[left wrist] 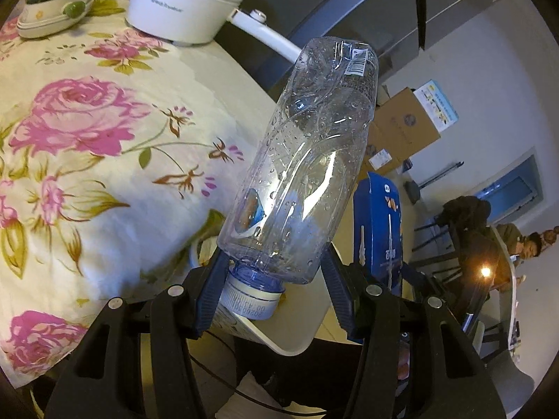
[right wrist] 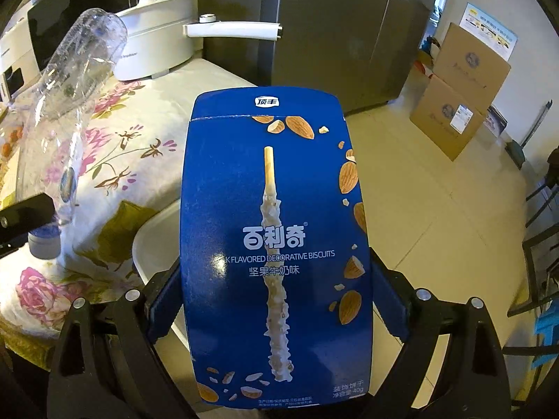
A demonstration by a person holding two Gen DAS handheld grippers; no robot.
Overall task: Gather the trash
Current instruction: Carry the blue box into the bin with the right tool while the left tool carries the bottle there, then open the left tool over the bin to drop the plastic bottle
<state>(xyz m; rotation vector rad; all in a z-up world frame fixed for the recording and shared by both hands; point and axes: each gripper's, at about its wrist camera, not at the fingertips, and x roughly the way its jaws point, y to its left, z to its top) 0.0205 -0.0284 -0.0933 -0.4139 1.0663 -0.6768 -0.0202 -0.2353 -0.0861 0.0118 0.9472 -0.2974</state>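
My left gripper (left wrist: 272, 286) is shut on an empty clear plastic bottle (left wrist: 307, 160), held near its blue-ringed white cap (left wrist: 249, 295), base pointing up and away. The bottle also shows at the left of the right wrist view (right wrist: 73, 80). My right gripper (right wrist: 276, 300) is shut on a blue biscuit box (right wrist: 276, 237) held upright; its edge shows in the left wrist view (left wrist: 379, 230). Both are held over the edge of a table with a floral cloth (left wrist: 87, 146), above a white bin (right wrist: 157, 244) beside it.
A white electric pot (left wrist: 181, 3) with a long handle stands at the table's far end. A dish with green fruit (left wrist: 56, 0) sits at the far left. Cardboard boxes (right wrist: 457, 94) stand on the tiled floor by a grey fridge (right wrist: 332, 28). Chairs are at right.
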